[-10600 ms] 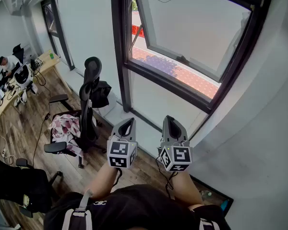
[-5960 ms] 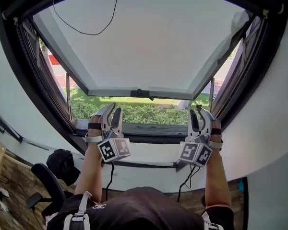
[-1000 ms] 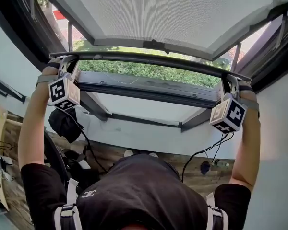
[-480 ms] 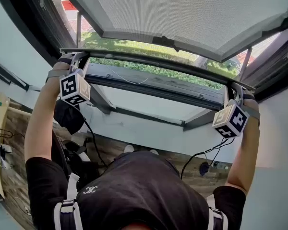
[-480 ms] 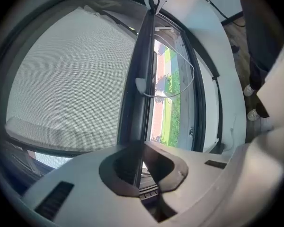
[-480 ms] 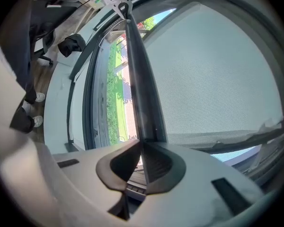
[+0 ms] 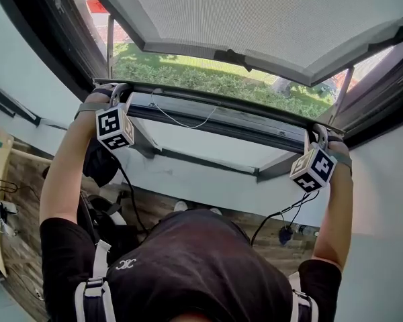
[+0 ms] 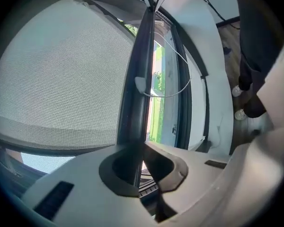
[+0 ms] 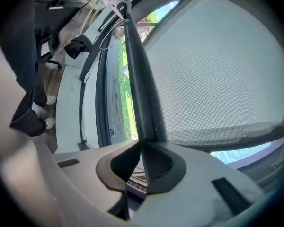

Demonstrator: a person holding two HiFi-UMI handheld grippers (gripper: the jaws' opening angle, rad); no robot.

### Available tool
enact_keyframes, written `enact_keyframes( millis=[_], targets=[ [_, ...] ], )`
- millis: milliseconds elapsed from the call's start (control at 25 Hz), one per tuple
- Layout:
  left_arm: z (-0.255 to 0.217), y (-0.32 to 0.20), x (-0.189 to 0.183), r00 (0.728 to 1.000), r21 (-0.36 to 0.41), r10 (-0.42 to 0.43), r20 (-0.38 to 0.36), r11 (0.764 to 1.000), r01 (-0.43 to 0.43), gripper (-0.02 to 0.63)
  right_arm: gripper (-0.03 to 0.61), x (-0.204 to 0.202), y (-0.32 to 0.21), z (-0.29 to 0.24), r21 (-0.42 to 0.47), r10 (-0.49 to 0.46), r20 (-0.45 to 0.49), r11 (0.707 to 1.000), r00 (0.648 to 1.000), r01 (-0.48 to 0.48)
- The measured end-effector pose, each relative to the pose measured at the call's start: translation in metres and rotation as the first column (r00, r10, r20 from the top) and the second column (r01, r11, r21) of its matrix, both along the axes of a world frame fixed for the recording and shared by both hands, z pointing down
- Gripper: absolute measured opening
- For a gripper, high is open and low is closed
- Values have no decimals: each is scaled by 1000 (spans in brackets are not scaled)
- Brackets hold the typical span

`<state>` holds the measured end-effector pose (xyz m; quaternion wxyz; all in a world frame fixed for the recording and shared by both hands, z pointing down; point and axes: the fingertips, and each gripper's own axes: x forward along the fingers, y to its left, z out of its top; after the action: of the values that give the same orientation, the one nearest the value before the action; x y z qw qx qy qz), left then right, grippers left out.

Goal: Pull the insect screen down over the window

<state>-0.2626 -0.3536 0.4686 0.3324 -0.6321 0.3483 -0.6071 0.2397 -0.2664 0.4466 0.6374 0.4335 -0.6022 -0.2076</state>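
clamping screen bar [image 8: 137, 70] ends: left gripper [image 7: 115, 91], right gripper [image 7: 316, 135] fingers [image 9: 160, 167]; gap open above lower frame [image 7: 215, 125].

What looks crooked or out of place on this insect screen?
Nothing much. The screen's pull bar runs roughly parallel to the window frame, so it isn't askew. Only a thin white cord sags loose beneath the bar.
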Motion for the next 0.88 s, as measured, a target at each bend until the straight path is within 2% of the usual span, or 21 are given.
enact_keyframes(
  millis=[320, 560, 760, 880],
  targets=[
    [60, -1, -2, 999, -96, -20, 30, 995, 22, 35, 32, 3, 2, 64, -99, 14, 5, 995, 1000, -14],
    [88, -1, -4, 998, -134, -28, 53, 990, 35, 34, 31, 2, 2, 92, -105, 11, -64, 994, 998, -17],
    [124, 2, -3, 997, -191, -31, 71, 981, 44, 34, 31, -1, 3, 126, -167, 3, -71, 986, 997, -15],
    [138, 2, -4, 996, -205, -25, 83, 978, 42, 32, 31, -2, 4, 137, -173, 12, -66, 985, 998, -23]
  ],
)
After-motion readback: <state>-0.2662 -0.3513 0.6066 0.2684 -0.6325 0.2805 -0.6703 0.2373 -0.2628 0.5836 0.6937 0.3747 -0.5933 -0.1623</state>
